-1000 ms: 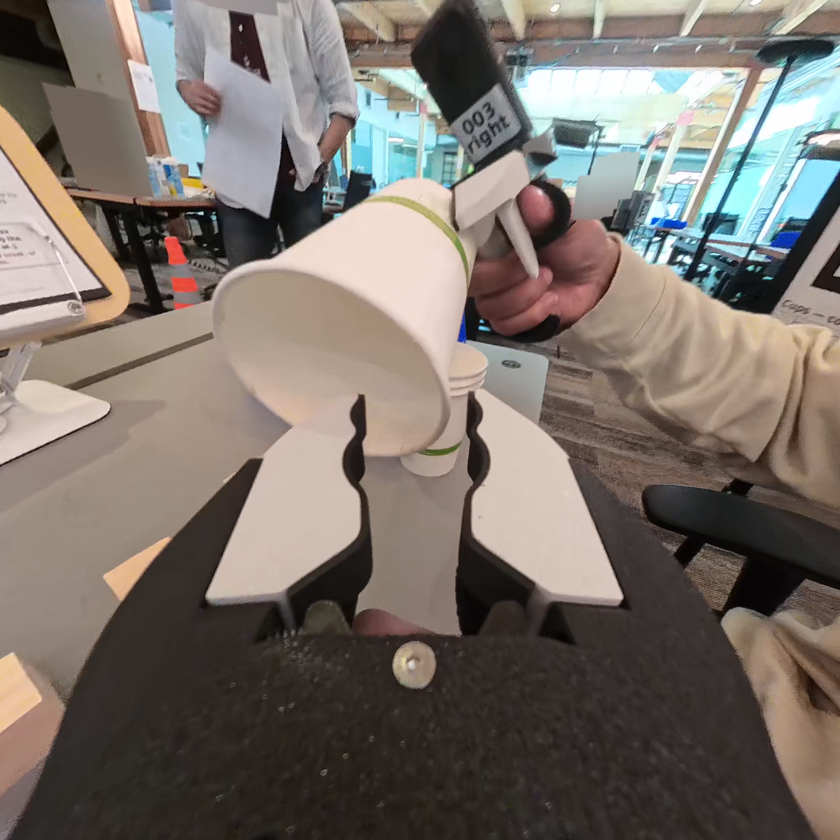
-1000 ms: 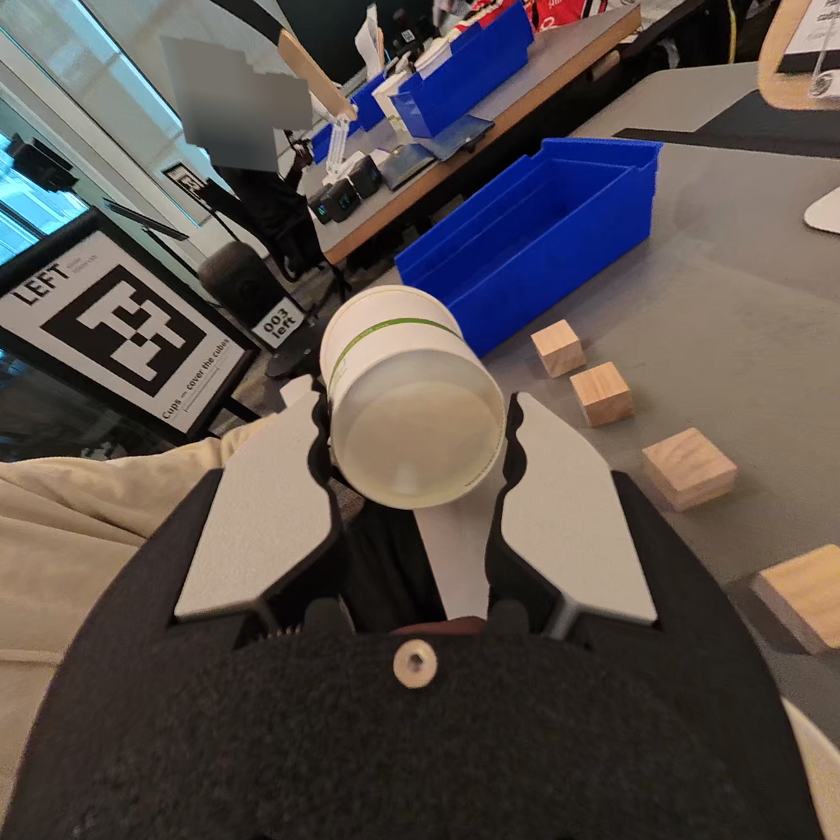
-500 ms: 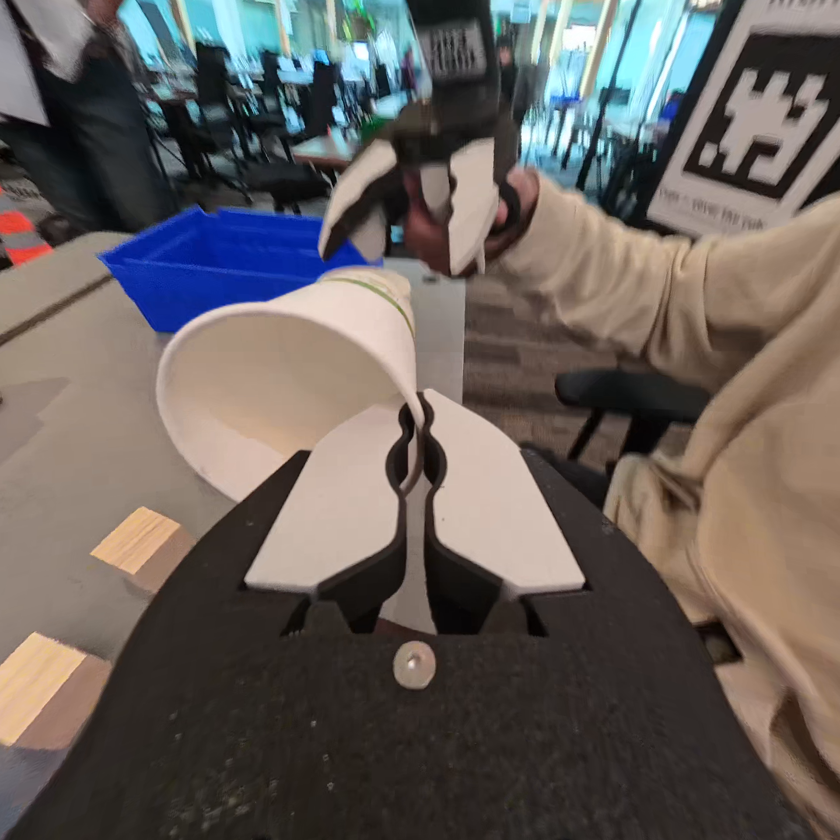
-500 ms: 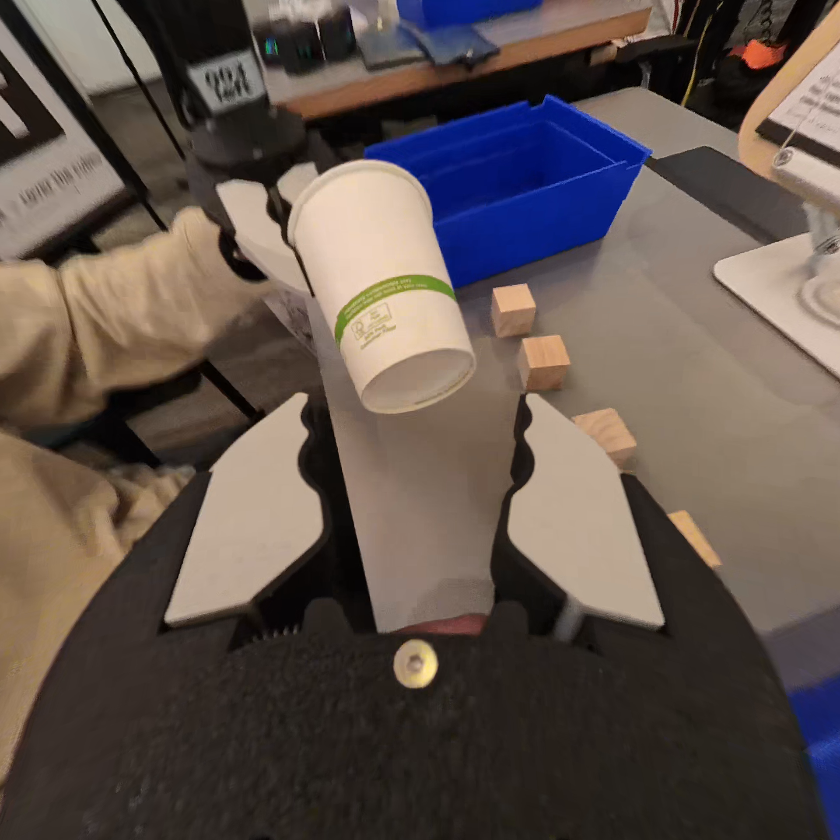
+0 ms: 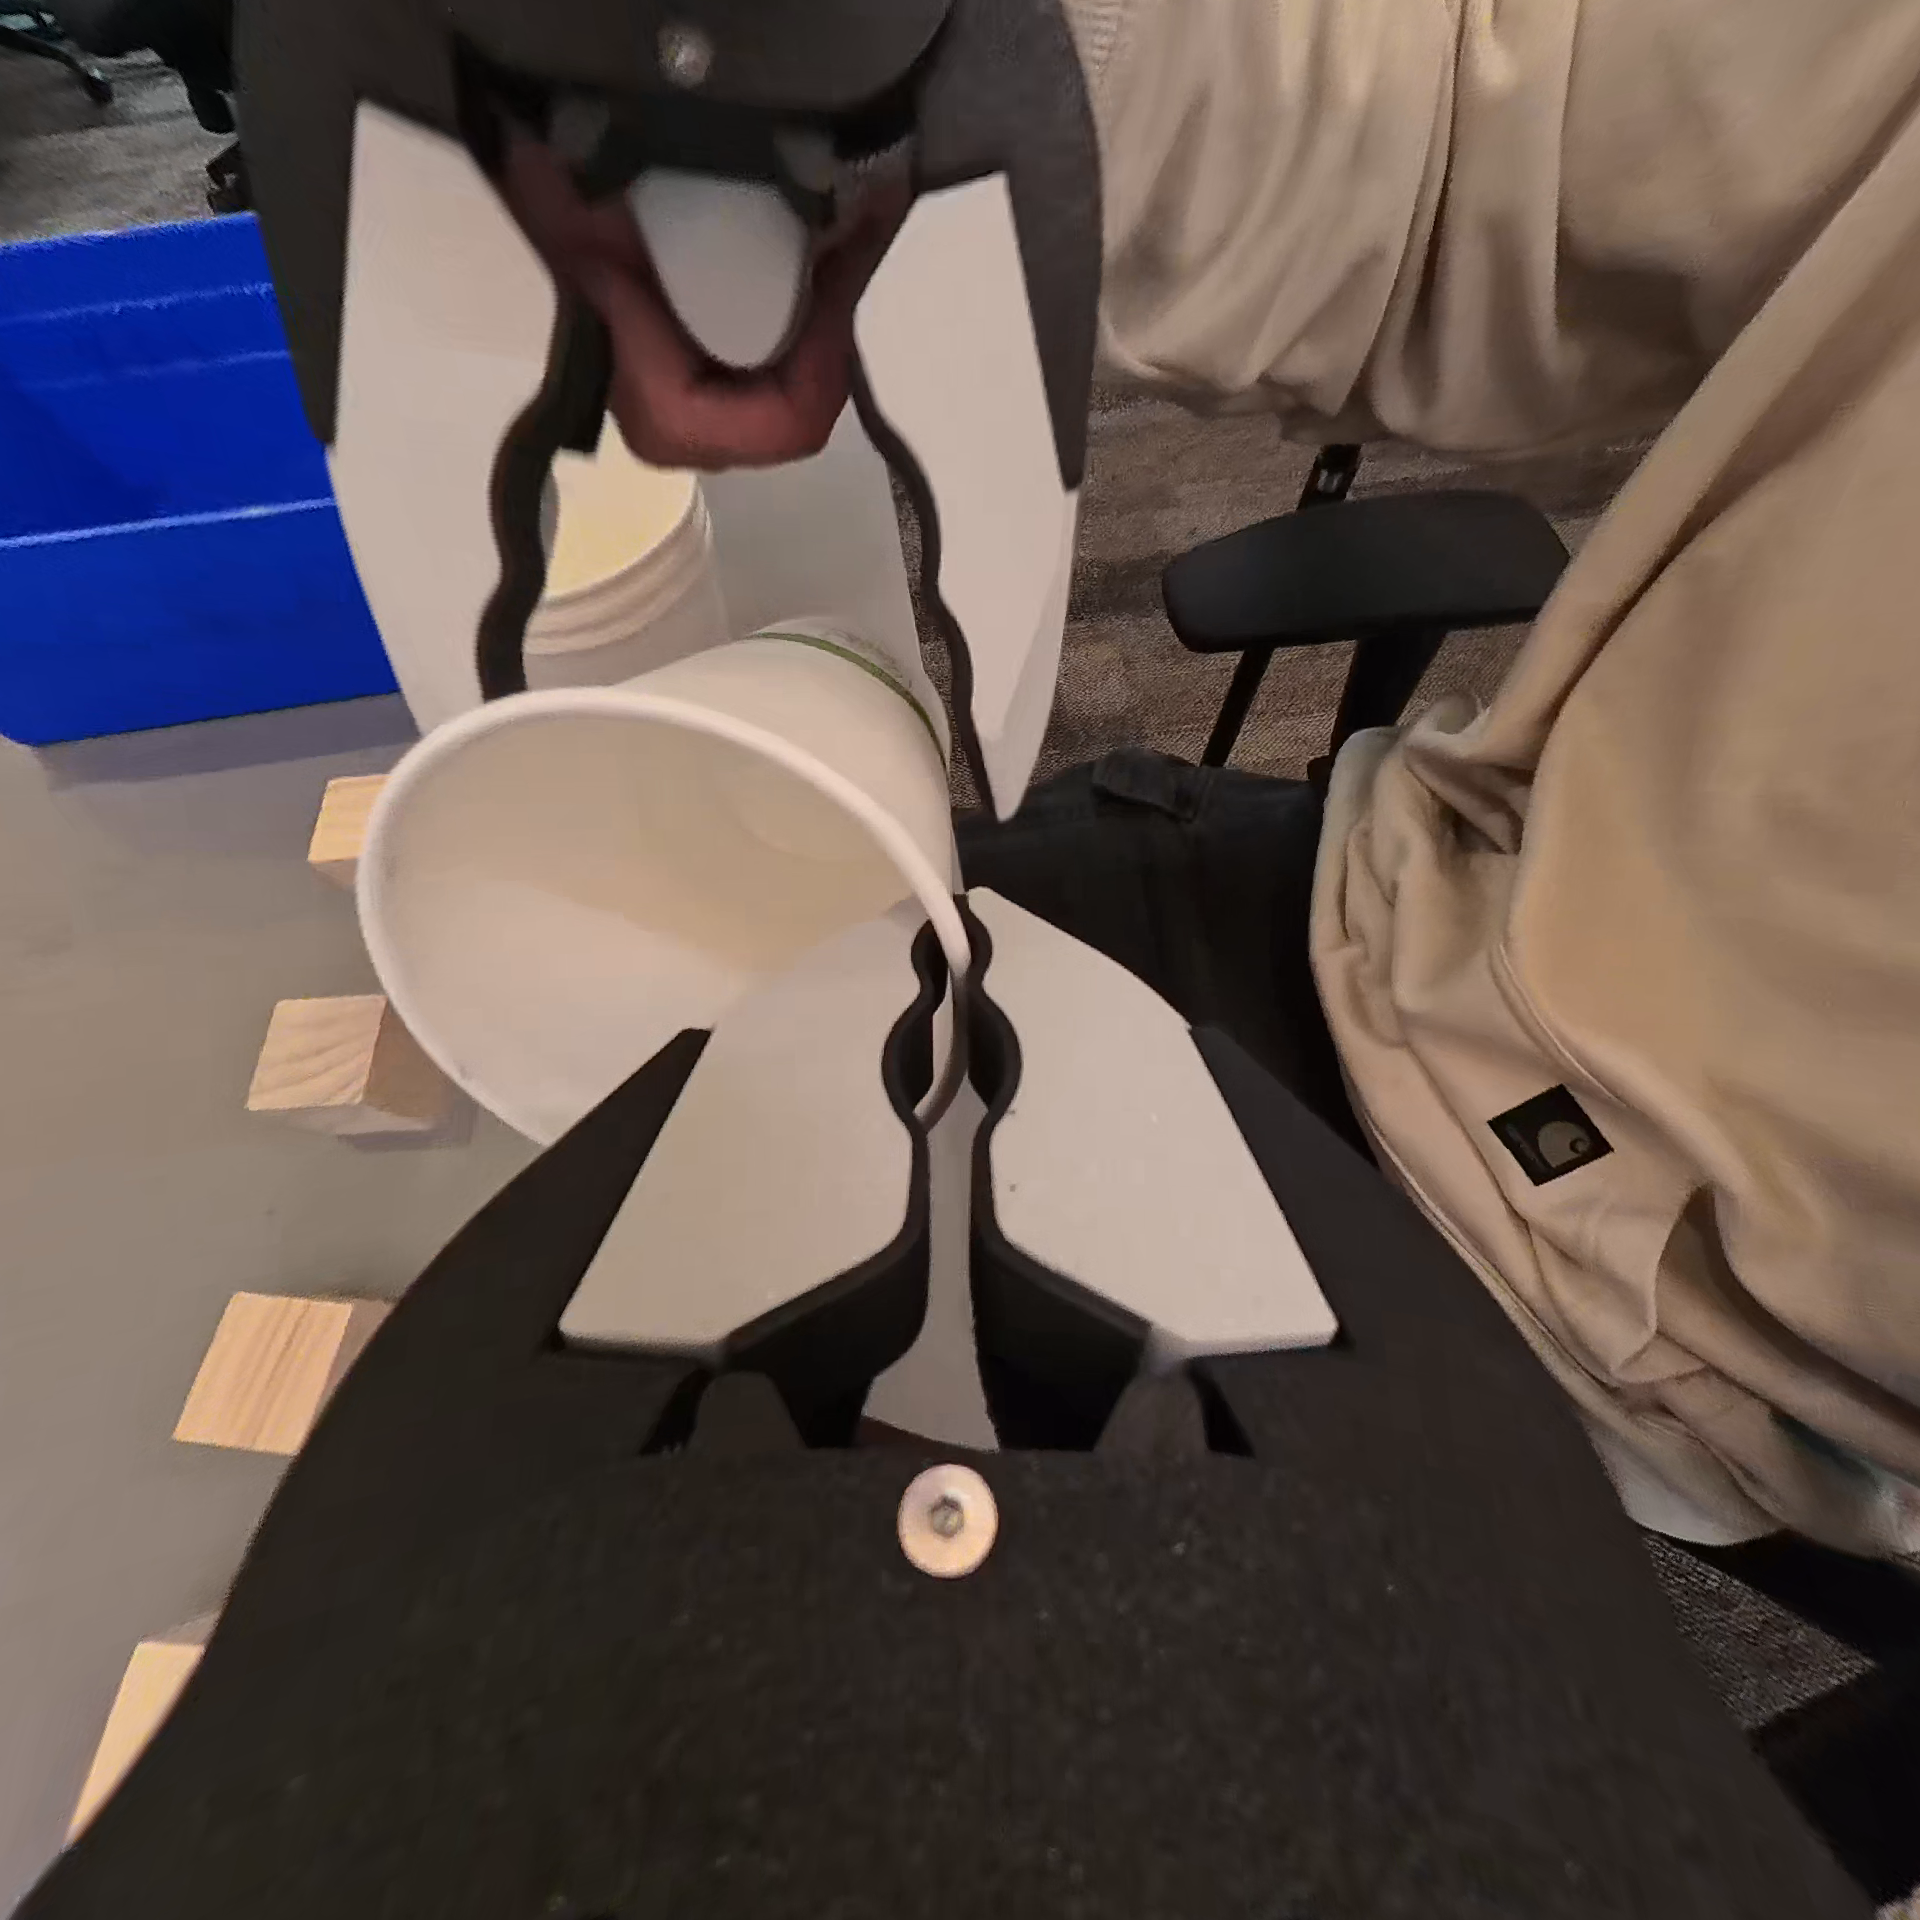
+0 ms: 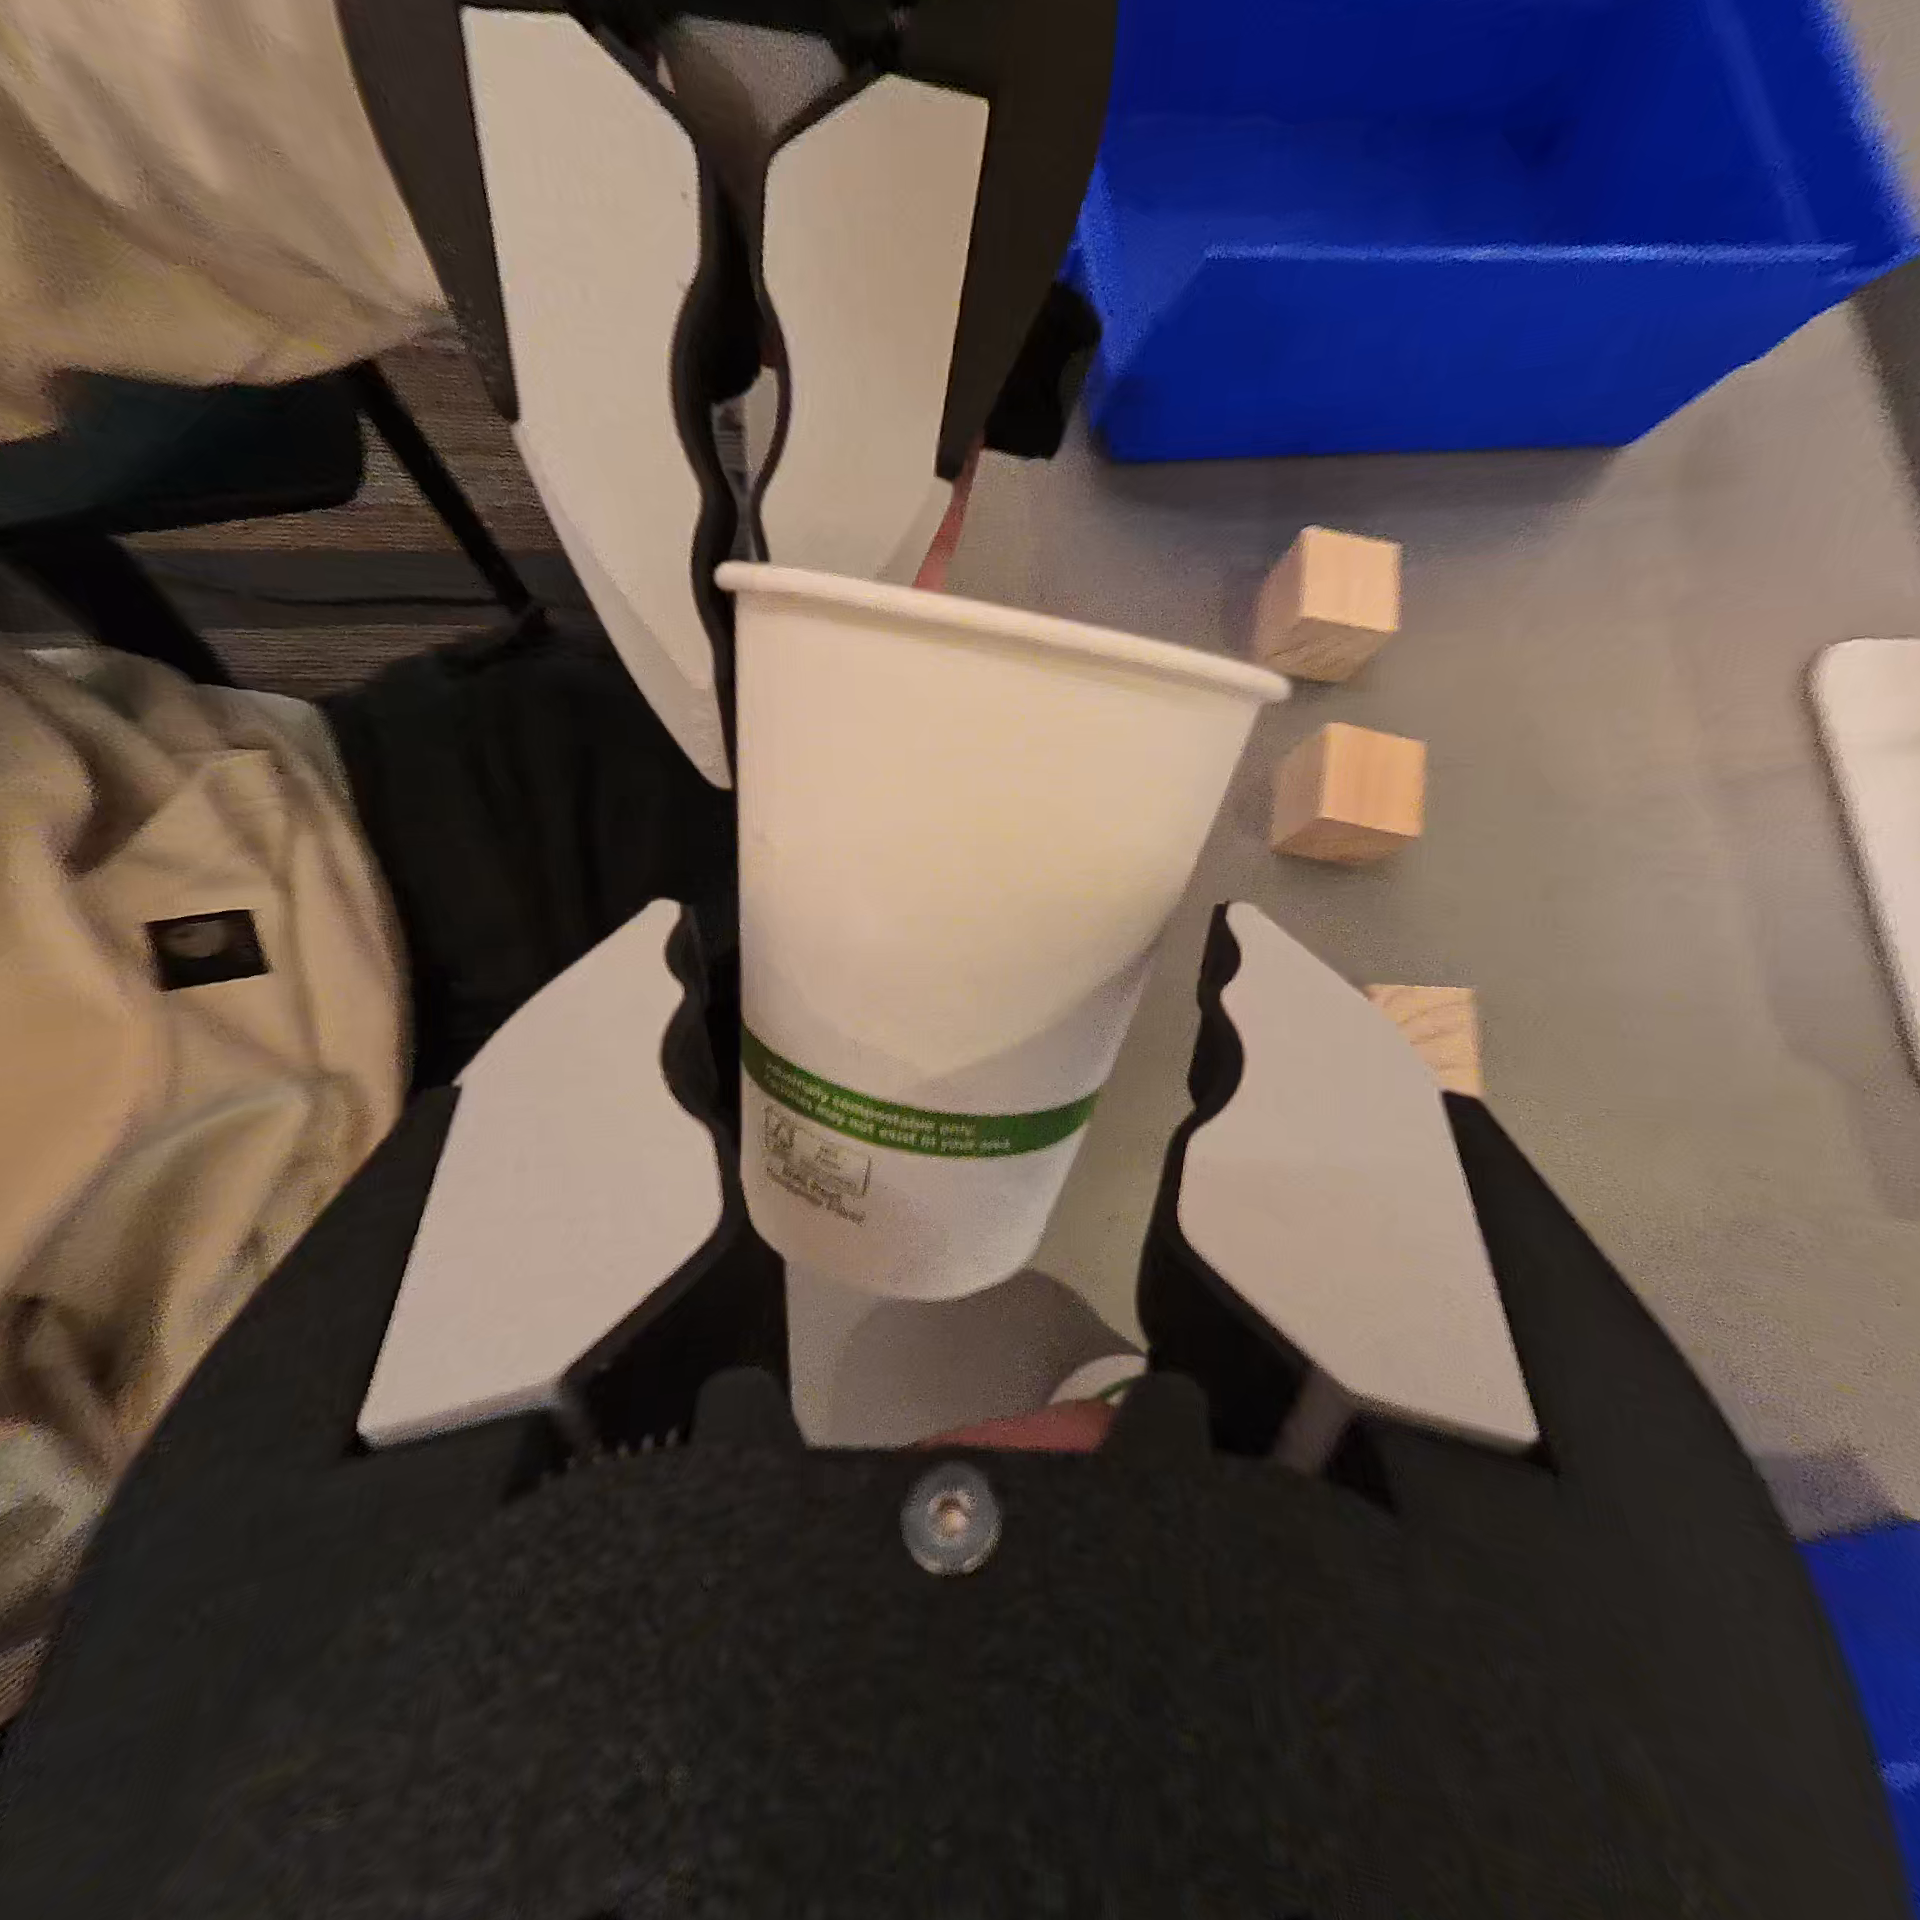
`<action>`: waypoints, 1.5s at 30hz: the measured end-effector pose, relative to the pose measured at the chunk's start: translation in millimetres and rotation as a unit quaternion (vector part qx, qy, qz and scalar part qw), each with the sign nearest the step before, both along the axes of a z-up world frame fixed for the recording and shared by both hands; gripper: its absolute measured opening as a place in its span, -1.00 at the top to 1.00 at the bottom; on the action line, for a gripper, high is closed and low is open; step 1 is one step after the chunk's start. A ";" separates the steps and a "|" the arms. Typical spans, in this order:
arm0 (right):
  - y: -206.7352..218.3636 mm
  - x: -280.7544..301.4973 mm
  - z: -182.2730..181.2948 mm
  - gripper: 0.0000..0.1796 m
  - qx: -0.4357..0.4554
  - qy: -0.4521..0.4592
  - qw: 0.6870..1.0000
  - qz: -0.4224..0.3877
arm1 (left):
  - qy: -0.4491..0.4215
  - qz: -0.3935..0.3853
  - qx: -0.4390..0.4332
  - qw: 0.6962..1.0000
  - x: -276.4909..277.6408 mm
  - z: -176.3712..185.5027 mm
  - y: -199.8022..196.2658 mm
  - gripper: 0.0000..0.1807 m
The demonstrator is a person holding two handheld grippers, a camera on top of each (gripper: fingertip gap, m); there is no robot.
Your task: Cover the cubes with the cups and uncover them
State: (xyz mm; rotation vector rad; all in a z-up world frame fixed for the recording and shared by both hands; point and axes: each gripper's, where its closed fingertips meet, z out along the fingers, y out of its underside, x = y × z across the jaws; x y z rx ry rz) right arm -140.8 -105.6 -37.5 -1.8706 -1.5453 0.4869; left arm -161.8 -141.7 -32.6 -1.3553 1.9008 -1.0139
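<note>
Left gripper point(image 5: 961, 940) jaws pinch the cup point(image 5: 665, 894) rim; only the right wrist view shows right gripper point(image 6: 951, 1039) jaws wide, empty

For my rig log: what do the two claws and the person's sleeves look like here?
Both match: the left claw and right claw have pale grey, flat, pointed fingers with wavy black inner edges, on a black grainy body with a silver screw. The sleeves are cream fabric.
</note>
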 end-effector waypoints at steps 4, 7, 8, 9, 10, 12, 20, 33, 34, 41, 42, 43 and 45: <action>1.5 -2.2 -13.7 0.03 -0.014 -0.010 1.000 0.004 | 0.008 -0.002 0.014 1.000 4.9 0.5 -2.1 0.99; 6.1 2.4 -13.1 0.05 0.004 -0.008 1.000 -0.016 | -0.009 0.023 0.022 0.999 8.4 1.7 2.0 0.95; 7.2 5.3 -10.3 0.05 0.006 0.002 1.000 -0.025 | -0.026 0.035 0.022 0.999 8.7 5.5 4.3 0.79; 9.3 9.9 -6.7 0.05 0.008 0.013 0.999 -0.039 | -0.045 0.051 0.022 0.997 7.7 10.4 7.3 0.63; 12.4 16.2 -2.1 0.05 0.013 0.028 0.998 -0.057 | -0.067 0.069 0.020 0.995 5.0 16.5 10.4 0.55; 18.7 31.8 11.8 0.05 0.029 0.068 0.992 -0.104 | -0.129 0.129 0.015 0.983 -3.2 31.1 22.8 0.50; 36.5 147.3 57.7 0.05 0.188 0.235 0.874 -0.383 | -0.202 0.515 -0.031 0.833 -70.7 -25.9 90.7 0.46; 62.0 175.5 10.9 0.04 0.188 0.254 0.816 -0.484 | -0.152 0.528 0.000 0.835 -59.4 -72.0 74.1 0.49; 63.0 176.3 9.5 0.04 0.189 0.249 0.816 -0.486 | -0.149 0.525 0.002 0.838 -58.0 -73.2 73.4 0.49; 64.5 167.4 -4.4 0.03 0.169 0.202 0.846 -0.463 | -0.134 0.511 0.013 0.849 -51.2 -81.8 70.5 0.49; 64.3 166.9 -6.2 0.03 0.165 0.196 0.850 -0.461 | -0.131 0.508 0.011 0.851 -49.8 -83.5 69.7 0.49; 63.9 167.4 -7.4 0.03 0.160 0.193 0.851 -0.461 | -0.128 0.505 0.009 0.853 -48.8 -85.1 69.2 0.49; 62.5 167.9 -7.2 0.03 0.154 0.199 0.852 -0.459 | -0.125 0.504 0.011 0.855 -47.8 -86.8 68.6 0.49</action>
